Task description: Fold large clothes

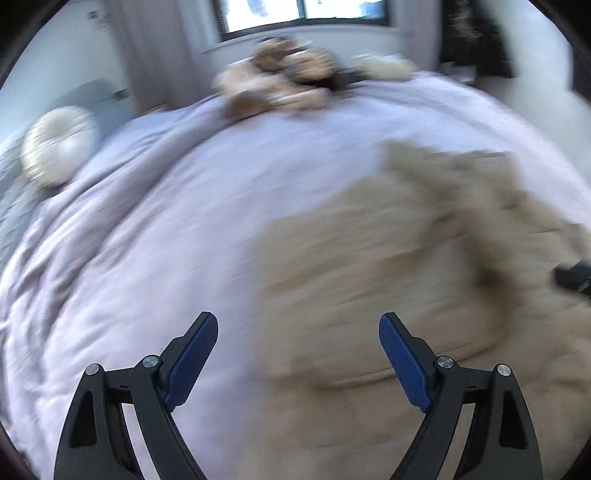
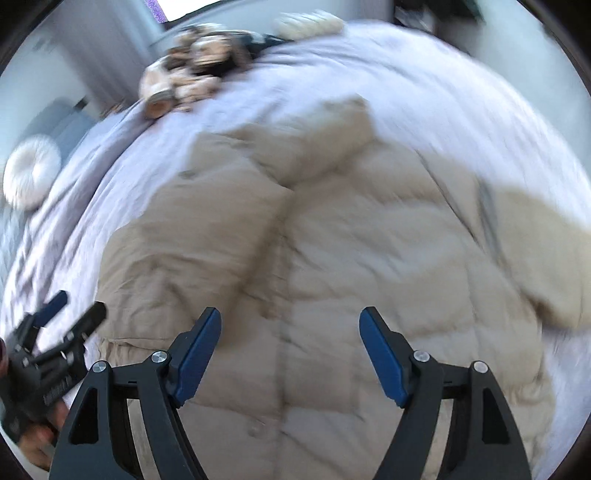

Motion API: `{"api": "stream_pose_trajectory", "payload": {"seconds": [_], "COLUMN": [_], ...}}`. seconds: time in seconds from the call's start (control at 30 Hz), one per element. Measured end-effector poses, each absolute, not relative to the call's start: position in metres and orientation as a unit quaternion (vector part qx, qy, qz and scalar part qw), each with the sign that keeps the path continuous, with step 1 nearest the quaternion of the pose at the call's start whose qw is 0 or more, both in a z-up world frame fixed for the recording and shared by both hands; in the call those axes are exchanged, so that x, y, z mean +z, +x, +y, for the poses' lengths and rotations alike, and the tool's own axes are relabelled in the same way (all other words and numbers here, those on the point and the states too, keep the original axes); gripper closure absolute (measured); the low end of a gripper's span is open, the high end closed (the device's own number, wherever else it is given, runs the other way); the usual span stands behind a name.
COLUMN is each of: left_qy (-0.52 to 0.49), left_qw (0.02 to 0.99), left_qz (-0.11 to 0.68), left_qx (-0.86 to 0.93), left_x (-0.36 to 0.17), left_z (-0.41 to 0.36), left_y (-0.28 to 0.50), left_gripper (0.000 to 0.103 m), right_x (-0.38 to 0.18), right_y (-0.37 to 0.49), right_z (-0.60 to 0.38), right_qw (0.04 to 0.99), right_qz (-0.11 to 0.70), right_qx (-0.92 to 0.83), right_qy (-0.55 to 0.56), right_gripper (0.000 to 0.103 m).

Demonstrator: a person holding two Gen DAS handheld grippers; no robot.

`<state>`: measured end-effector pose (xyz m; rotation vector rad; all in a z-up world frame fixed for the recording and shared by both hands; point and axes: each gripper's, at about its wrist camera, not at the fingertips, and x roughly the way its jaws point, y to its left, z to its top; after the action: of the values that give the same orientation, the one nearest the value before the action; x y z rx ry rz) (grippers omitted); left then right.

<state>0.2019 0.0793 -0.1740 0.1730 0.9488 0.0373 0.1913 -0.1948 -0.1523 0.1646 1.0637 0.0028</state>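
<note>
The puffy beige quilted jacket (image 1: 424, 258) lies on the lilac bedspread (image 1: 184, 221) in your left wrist view, ahead and right of your left gripper (image 1: 298, 321), jaws spread and empty. From your right wrist, it sprawls flat beneath your right gripper (image 2: 290, 317), likewise spread, gripping nothing.

Daylight from the window (image 1: 306, 11) far ahead of your grippers lights everything softly. Both views smear with motion blur. Fisheye bends the edges into dark corners.

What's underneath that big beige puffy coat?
The beige coat lies spread on a lilac duvet covering the bed. Whatever sits directly beneath the coat, beyond that duvet, is hidden.
</note>
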Motion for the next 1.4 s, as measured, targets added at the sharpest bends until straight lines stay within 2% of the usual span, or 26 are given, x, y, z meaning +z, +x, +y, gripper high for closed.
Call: {"api": "stream_pose_trajectory", "payload": {"seconds": [0.13, 0.2, 0.33, 0.37, 0.4, 0.43, 0.47, 0.57, 0.7, 0.73, 0.77, 0.83, 0.9, 0.97, 1.1, 1.27, 1.4], "left_qy": [0.148, 0.17, 0.14, 0.116, 0.09, 0.069, 0.062, 0.042, 0.042, 0.041, 0.037, 0.011, -0.009, -0.033, -0.063, -0.053, -0.03], "left_qw": [0.842, 0.834, 0.847, 0.848, 0.848, 0.848, 0.847, 0.847, 0.843, 0.837, 0.833, 0.833, 0.839, 0.848, 0.855, 0.85, 0.845], "left_qz": [0.517, 0.523, 0.508, 0.511, 0.515, 0.518, 0.518, 0.52, 0.524, 0.531, 0.538, 0.542, 0.536, 0.526, 0.514, 0.524, 0.533], "left_qx": [0.033, 0.028, 0.07, 0.079, 0.086, 0.094, 0.102, 0.105, 0.114, 0.123, 0.129, 0.111, 0.089, 0.056, 0.016, 0.027, 0.038], "left_x": [-0.212, -0.228, -0.237, -0.239, -0.239, -0.238, -0.239, -0.242, -0.245, -0.246, -0.245, -0.235, -0.221, -0.203, -0.187, -0.208, -0.22], "left_z": [0.101, 0.096, 0.098, 0.102, 0.108, 0.113, 0.115, 0.121, 0.125, 0.129, 0.136, 0.149, 0.158, 0.163, 0.149, 0.111, 0.097], "left_y": [0.194, 0.193, 0.211, 0.215, 0.219, 0.222, 0.224, 0.226, 0.225, 0.227, 0.226, 0.218, 0.211, 0.214, 0.251, 0.308, 0.312], "left_gripper": [0.013, 0.013, 0.013, 0.013, 0.013, 0.013, 0.013, 0.013, 0.013, 0.013, 0.013, 0.013, 0.013, 0.013, 0.013, 0.013, 0.013], "right_x": [-0.16, -0.168, -0.187, -0.188, -0.185, -0.18, -0.176, -0.174, -0.218, -0.23, -0.241, -0.247, -0.239, -0.223, -0.179, -0.159, -0.163], "right_y": [0.214, 0.226, 0.247, 0.251, 0.252, 0.252, 0.251, 0.241, 0.218, 0.212, 0.203, 0.183, 0.172, 0.161, 0.156, 0.202, 0.224], "right_z": [-0.142, -0.131, -0.126, -0.129, -0.133, -0.142, -0.152, -0.194, -0.257, -0.267, -0.279, -0.297, -0.306, -0.313, -0.324, -0.303, -0.295], "right_qw": [0.866, 0.865, 0.856, 0.858, 0.862, 0.865, 0.869, 0.87, 0.811, 0.794, 0.774, 0.749, 0.753, 0.767, 0.816, 0.853, 0.85], "right_qz": [0.5, 0.498, 0.509, 0.507, 0.502, 0.499, 0.493, 0.481, 0.494, 0.497, 0.497, 0.482, 0.483, 0.485, 0.446, 0.444, 0.481], "right_qx": [-0.011, -0.028, -0.063, -0.061, -0.053, -0.048, -0.052, -0.057, -0.041, -0.045, -0.048, -0.051, -0.06, -0.078, -0.117, -0.044, -0.068], "right_qy": [-0.017, -0.041, -0.066, -0.064, -0.052, -0.028, -0.009, 0.089, 0.31, 0.347, 0.39, 0.451, 0.443, 0.413, 0.347, 0.271, 0.206], "right_gripper": [0.022, 0.022, 0.022, 0.028, 0.043, 0.096, 0.099, 0.099, 0.099, 0.098, 0.092, 0.091, 0.09, 0.082, 0.082, 0.082, 0.08]}}
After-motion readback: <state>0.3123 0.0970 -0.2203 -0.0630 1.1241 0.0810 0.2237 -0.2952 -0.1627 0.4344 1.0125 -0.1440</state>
